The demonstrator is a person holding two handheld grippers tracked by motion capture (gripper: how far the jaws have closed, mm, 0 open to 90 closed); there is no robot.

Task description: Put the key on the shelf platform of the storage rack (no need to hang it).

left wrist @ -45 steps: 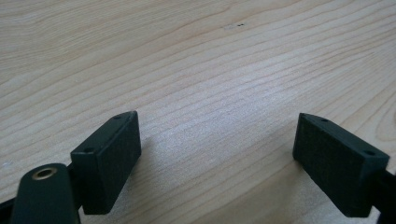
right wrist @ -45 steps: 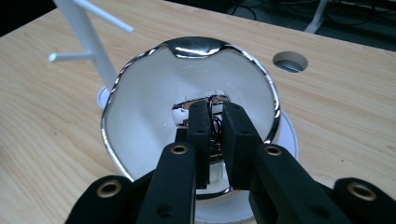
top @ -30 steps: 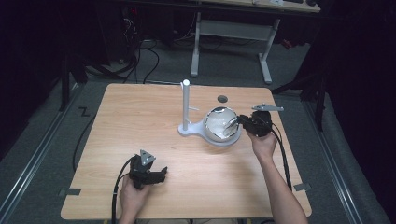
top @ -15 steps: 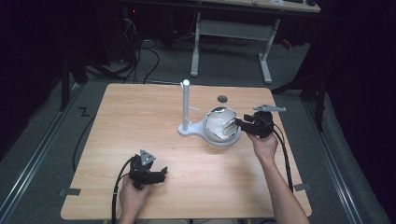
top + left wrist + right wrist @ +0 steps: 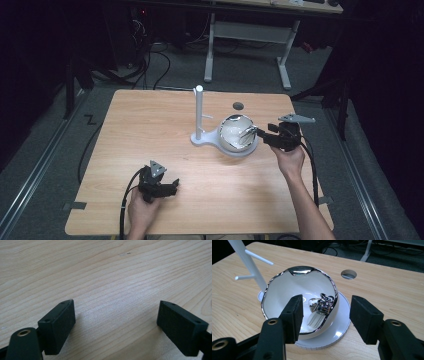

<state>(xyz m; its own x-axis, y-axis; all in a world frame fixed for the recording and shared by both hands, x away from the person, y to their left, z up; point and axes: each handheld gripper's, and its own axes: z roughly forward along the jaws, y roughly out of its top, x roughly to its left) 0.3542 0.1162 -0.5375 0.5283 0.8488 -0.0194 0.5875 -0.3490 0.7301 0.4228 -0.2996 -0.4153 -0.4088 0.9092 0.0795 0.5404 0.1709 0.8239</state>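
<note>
Keychain (image 5: 322, 305) lies inside the bowl (image 5: 287, 297), just beyond the right gripper (image 5: 325, 317), whose jaws have just been spreading, empty.

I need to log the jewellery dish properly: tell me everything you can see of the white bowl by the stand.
The white bowl looks like glossy ceramic, egg-shaped with a wavy silver rim. It sits upright on the round base of the white stand, mid-table. Inside lies a shiny metal trinket. The open right tongs straddle its near edge without pressing.
</note>
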